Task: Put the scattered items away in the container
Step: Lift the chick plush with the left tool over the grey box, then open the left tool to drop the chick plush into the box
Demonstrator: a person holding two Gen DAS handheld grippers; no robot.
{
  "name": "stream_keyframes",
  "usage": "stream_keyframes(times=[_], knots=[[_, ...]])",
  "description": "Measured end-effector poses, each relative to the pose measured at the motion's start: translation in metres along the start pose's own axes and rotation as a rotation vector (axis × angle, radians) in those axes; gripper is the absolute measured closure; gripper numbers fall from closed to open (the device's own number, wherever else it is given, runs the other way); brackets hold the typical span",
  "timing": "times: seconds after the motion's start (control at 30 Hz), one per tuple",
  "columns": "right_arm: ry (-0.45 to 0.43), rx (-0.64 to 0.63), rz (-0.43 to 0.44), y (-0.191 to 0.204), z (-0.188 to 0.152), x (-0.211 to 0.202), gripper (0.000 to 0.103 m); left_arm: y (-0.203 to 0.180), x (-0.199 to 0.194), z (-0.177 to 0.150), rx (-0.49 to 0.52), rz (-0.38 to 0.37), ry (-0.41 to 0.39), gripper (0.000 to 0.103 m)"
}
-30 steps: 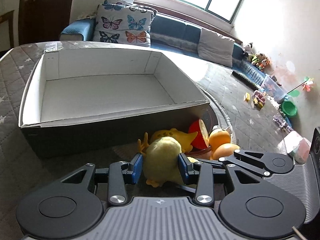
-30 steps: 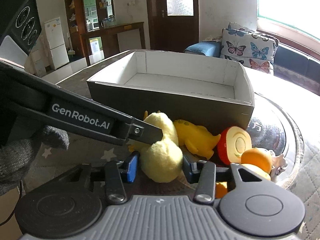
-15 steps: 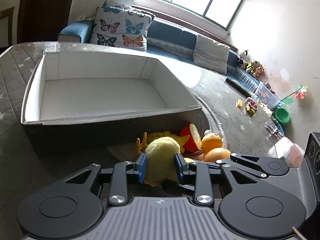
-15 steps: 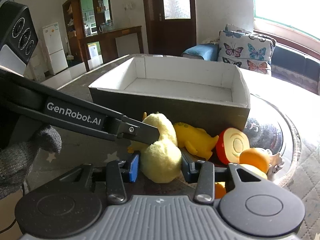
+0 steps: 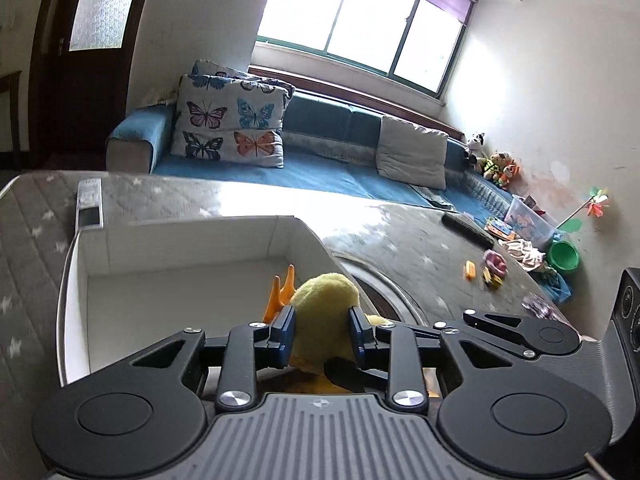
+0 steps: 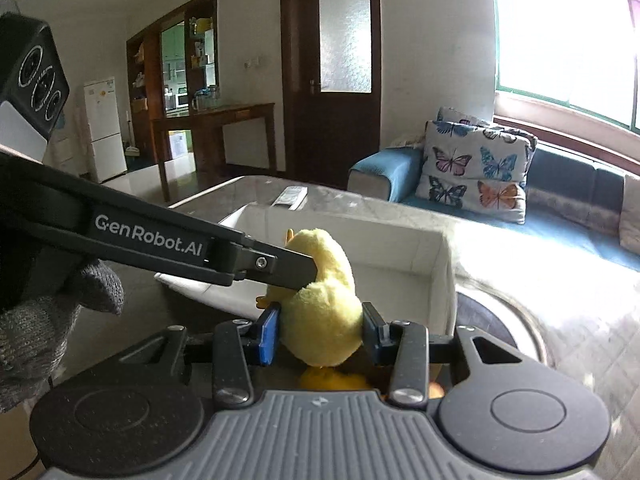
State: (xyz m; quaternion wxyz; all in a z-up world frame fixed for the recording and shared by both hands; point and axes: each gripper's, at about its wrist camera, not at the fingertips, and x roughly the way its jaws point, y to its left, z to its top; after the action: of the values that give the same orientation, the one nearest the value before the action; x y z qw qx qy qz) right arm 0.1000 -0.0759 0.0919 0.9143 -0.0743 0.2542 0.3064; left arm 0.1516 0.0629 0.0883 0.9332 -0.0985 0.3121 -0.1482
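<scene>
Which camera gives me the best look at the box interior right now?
Left wrist: it looks down into the white box, showing its floor and left and far walls beyond the plush duck. Right wrist shows only the box's rim and right wall; the duck and the left gripper hide most of the inside.

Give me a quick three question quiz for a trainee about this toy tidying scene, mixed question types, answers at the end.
1. True or false: only the left gripper is shut on the yellow plush duck.
2. Multiple choice: the inside of the cardboard box shows A) bare white floor, B) stacked books, C) folded clothes.
3. Fill in: the duck is held above the box's ____ wall.

Key: 1 false, the right gripper clamps it too. 2 A. 3 near.
</scene>
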Motion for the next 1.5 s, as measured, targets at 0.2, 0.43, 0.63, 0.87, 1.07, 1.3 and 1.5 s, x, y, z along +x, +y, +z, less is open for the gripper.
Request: stream_keyframes(times=[0.2, 0.43, 0.63, 0.87, 1.07, 1.3, 1.5], knots=[[0.018, 0.001, -0.032, -0.017, 0.018, 0.033, 0.062, 0.015, 0.037, 0.022, -0.026, -0.003, 0.011, 0.073], [0.088, 0.005, -0.05, -0.031, 0.019, 0.07, 0.062, 0.035, 0.072, 0.023, -0.07, -0.011, 0.051, 0.075], [0.141, -0.003, -0.059, -0.032, 0.007, 0.087, 0.062, 0.045, 0.09, 0.016, -0.098, -0.011, 0.09, 0.076], [0.145, -0.014, -0.07, -0.029, 0.001, 0.084, 0.06, 0.05, 0.095, 0.014, -0.114, -0.012, 0.103, 0.074], [0.118, -0.018, -0.084, -0.027, 0.003, 0.069, 0.059, 0.046, 0.084, 0.019, -0.106, -0.004, 0.081, 0.072], [0.083, 0.005, -0.093, -0.028, -0.001, 0.045, 0.059, 0.036, 0.066, 0.014, -0.097, 0.007, 0.07, 0.072], [0.043, 0.013, -0.104, -0.025, -0.005, 0.015, 0.051, 0.021, 0.044, 0.008, -0.076, 0.006, 0.048, 0.072]])
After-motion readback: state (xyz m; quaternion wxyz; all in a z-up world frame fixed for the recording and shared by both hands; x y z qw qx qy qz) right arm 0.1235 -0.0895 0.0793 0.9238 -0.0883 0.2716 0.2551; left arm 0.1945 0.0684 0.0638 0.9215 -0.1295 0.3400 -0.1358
